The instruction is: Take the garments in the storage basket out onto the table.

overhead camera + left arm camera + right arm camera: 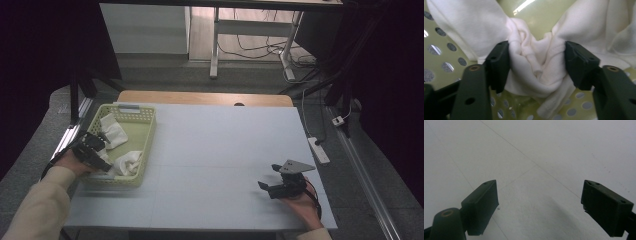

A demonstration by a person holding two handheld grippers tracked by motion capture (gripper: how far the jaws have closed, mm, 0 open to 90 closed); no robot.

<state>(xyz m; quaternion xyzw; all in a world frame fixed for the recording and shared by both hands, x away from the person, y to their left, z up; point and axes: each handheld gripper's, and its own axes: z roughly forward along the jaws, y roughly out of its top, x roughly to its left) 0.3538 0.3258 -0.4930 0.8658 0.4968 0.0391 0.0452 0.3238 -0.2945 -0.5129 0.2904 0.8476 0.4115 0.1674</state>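
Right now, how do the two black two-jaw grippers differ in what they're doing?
The left gripper is down in the pale green perforated plastic basket, its jaws pinching a bunched white cloth; the right gripper stands wide open with nothing between its jaws. The left one works at the table's left edge, while the right one rests over the bare white table top near the right. Both are hand-held.

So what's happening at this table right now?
A person works at a white table with a handheld gripper in each hand. The left gripper is down inside a pale green perforated basket at the table's left, its pads pressing on a bunched fold of white cloth. More white cloth lies farther back in the basket. The right gripper rests over bare table at the near right, jaws wide apart with nothing between them.
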